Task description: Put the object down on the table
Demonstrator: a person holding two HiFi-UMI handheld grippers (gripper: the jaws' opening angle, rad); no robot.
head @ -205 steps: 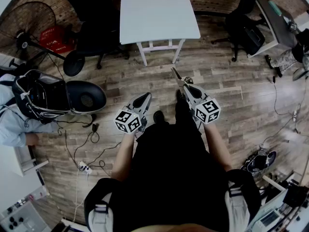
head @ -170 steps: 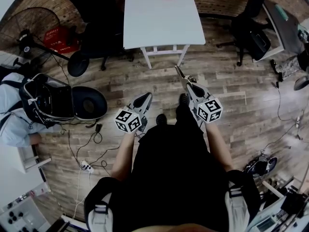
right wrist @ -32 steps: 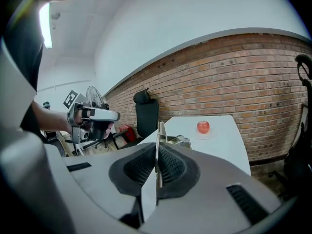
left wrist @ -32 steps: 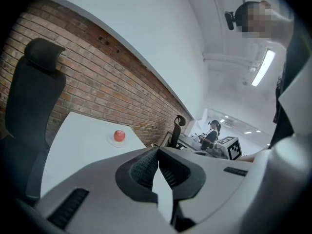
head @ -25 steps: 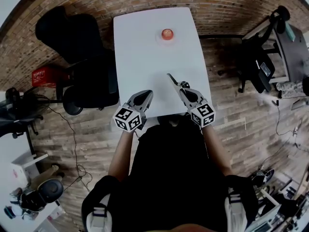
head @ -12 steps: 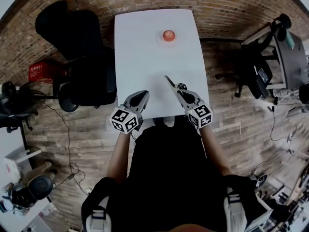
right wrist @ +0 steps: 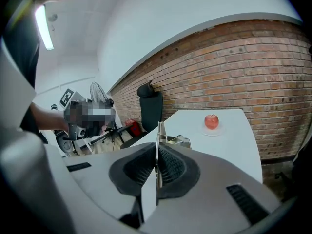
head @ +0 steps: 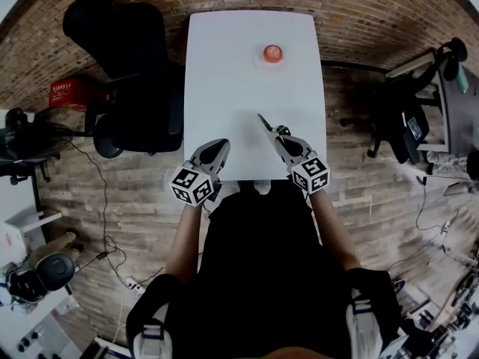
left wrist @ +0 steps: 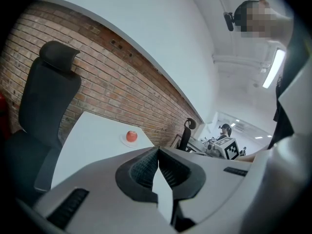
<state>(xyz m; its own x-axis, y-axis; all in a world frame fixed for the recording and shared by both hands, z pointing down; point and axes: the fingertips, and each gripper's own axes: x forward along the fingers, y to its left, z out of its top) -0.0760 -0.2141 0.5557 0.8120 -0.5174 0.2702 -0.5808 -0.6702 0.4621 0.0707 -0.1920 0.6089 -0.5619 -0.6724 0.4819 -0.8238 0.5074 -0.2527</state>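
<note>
My right gripper [head: 278, 136] is shut on a thin metal utensil [head: 263, 121], whose blade sticks out forward over the near part of the white table [head: 224, 88]. In the right gripper view the utensil [right wrist: 159, 130] stands edge-on between the pads of that gripper [right wrist: 157, 165]. My left gripper [head: 220, 146] hovers at the table's near edge, shut with nothing in it; its pads meet in the left gripper view [left wrist: 157, 154]. A red apple [head: 273, 51] on a small white plate sits near the table's far end, well apart from both grippers.
A black office chair [head: 135, 66] stands against the table's left side, with a red crate [head: 71, 92] beyond it. A brick wall [head: 359, 13] runs behind the table. Another black chair [head: 404, 126] and a desk are on the right. Cables lie on the wooden floor.
The person has walked up to the table, and both grippers now hang over its near edge. The right gripper keeps its hold on the utensil; the left stays shut.
</note>
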